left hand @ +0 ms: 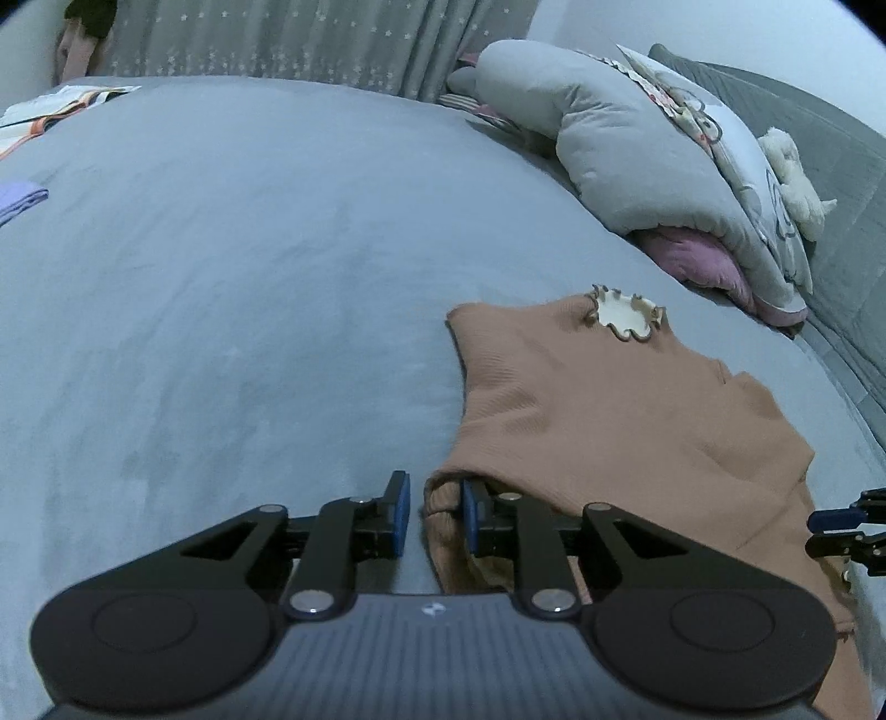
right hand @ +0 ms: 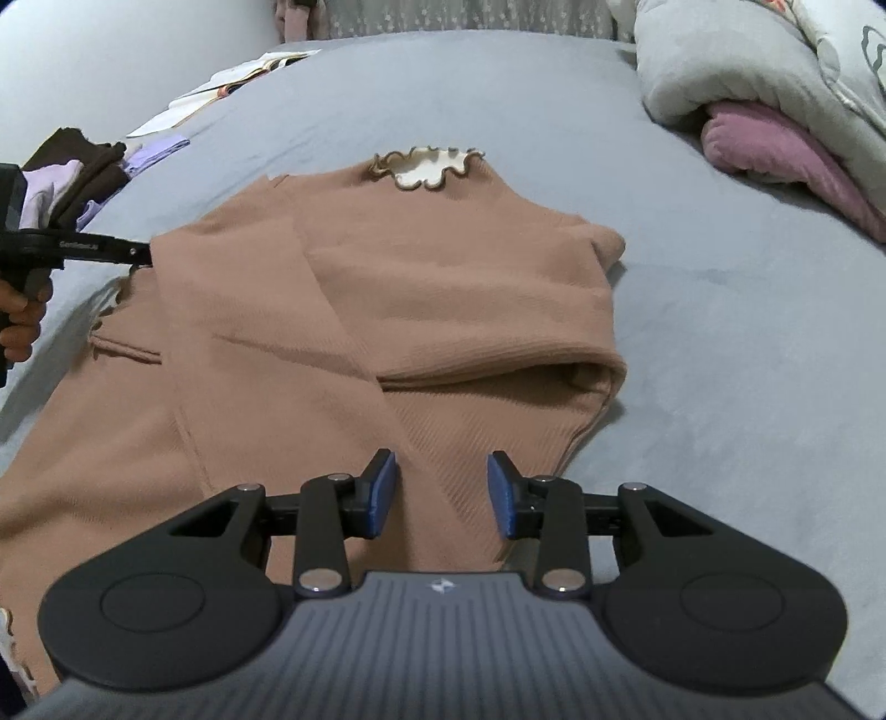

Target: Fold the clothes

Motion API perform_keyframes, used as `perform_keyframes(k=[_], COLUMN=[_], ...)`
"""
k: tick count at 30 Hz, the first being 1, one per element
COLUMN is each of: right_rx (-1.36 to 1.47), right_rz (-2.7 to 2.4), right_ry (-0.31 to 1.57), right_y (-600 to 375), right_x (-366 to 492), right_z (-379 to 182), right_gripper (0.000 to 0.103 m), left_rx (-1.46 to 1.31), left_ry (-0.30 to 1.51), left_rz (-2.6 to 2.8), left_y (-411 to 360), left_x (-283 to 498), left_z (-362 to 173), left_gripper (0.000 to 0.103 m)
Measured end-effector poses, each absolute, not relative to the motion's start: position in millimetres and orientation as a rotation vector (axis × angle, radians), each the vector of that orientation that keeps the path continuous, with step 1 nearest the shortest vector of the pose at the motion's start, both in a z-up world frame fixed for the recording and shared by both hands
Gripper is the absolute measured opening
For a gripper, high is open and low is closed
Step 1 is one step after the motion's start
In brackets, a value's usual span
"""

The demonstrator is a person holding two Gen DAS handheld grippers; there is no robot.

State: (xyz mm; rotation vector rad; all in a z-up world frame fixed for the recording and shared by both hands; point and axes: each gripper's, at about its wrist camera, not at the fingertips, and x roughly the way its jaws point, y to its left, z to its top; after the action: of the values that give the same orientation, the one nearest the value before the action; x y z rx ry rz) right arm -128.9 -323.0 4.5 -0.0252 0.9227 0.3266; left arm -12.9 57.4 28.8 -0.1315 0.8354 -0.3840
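Observation:
A tan ribbed sweater (right hand: 421, 288) with a cream ruffled collar (right hand: 426, 166) lies flat on the grey bed (right hand: 720, 332), one sleeve folded across its body. In the left wrist view the sweater (left hand: 598, 399) fills the lower right. My left gripper (left hand: 436, 493) is at its edge, and a bunched fold of fabric stands between the jaws, against the right pad only. From the right wrist view that left gripper (right hand: 141, 255) is at the sweater's left side, held by a hand (right hand: 22, 321). My right gripper (right hand: 442, 471) hovers open over the sweater's lower part.
A rolled grey duvet (left hand: 637, 144) with pink lining and a white plush toy (left hand: 792, 177) lie at the bed's head. Folded clothes in brown and lilac (right hand: 83, 171) and a printed cloth (right hand: 221, 83) sit at the far left. A curtain (left hand: 288, 39) hangs behind.

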Motion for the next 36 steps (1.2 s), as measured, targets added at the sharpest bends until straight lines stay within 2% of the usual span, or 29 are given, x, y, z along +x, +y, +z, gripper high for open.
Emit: perform_keyframes(k=[3,5,8,11,13,15,16,20,23,26,29,33,36], right_rx=[-0.05,-0.104,-0.175,-0.159,-0.106,-0.075,-0.076,-0.125,-0.127,-0.132,-0.068,-0.137,-0.083], right_rz=[0.32,0.321,0.31,0.271,0.305,0.358,0.383,0.394,0.389,0.353,0.365,0.357,0.317], right_ry=[0.927,0.933,0.918,0.862,0.833,0.849,0.863,0.928,0.913,0.871,0.843,0.925,0.912], right_y=[-321,-315,-309,-315,-318,-312,-306,-290,-295,-302,-311,-310,-316], right_x=[-128,-128,-131,-134,-135,-133,-133,-129,-131,-139,-152,-153,-155], right_z=[2,-2,1,15,23,20,16,-7,-7,9,21,-10,-3], right_gripper=[0.042,0.043,0.049,0.049,0.05,0.05,0.051,0.056,0.059,0.059,0.06,0.066,0.066], left_rx=[-0.01,0.102,0.292,0.34,0.311,0.312,0.316,0.443,0.287,0.235,0.281,0.346,0.324], left_ry=[0.813,0.798,0.815,0.761,0.718,0.683,0.666,0.69,0.812,0.832,0.788,0.817,0.811], left_rz=[-0.385,-0.383,-0.298,-0.272,-0.373,-0.487,-0.544,-0.526,-0.496,-0.473,-0.492,-0.466,-0.447], left_y=[47,40,38,38,24,-2,-15,-57,-34,-17,-14,-18,-14], left_x=[-18,-24,-29,-39,-54,-70,-78,-87,-64,-60,-78,-92,-97], left_z=[36,41,50,60,72,75,77,55,33,42,53,39,32], left_gripper=[0.028,0.039,0.039,0.039,0.042,0.054,0.054,0.054,0.057,0.044,0.05,0.051,0.052])
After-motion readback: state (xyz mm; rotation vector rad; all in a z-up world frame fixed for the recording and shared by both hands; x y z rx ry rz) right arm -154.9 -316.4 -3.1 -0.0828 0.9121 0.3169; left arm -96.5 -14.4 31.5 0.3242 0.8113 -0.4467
